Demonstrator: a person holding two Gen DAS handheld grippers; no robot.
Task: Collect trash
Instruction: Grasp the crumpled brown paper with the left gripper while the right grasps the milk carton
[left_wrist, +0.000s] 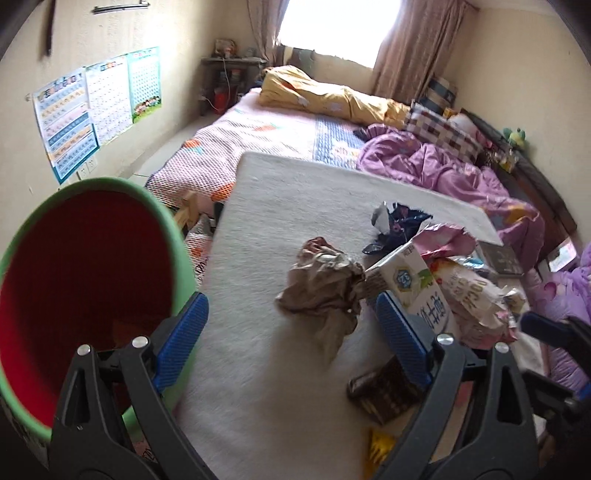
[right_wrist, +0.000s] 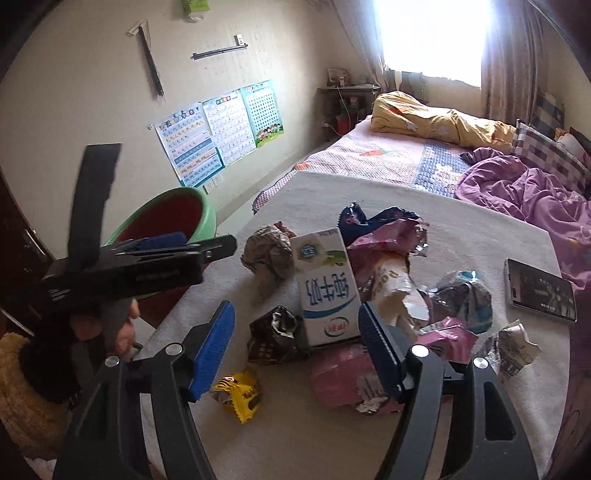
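Note:
A heap of trash lies on the white cloth-covered table (right_wrist: 461, 236): a white milk carton (right_wrist: 325, 288), crumpled brown paper (right_wrist: 269, 254), a dark brown wrapper (right_wrist: 273, 336), a yellow wrapper (right_wrist: 240, 391) and pink wrappers (right_wrist: 343, 376). My right gripper (right_wrist: 295, 308) is open, with the carton's near end between its fingertips and the pads clear of it. My left gripper (left_wrist: 290, 299) is open wide over the table, above the brown paper (left_wrist: 325, 284); its left finger overlaps the rim of the green bucket (left_wrist: 92, 277). The carton (left_wrist: 417, 284) lies by its right pad.
The bucket (right_wrist: 173, 218), red inside, stands off the table's left edge. A phone (right_wrist: 539, 291) lies at the table's right. Behind it is a bed with a purple quilt (right_wrist: 517, 184) and a yellow one (right_wrist: 436, 122). A hand (right_wrist: 122, 332) holds the left gripper.

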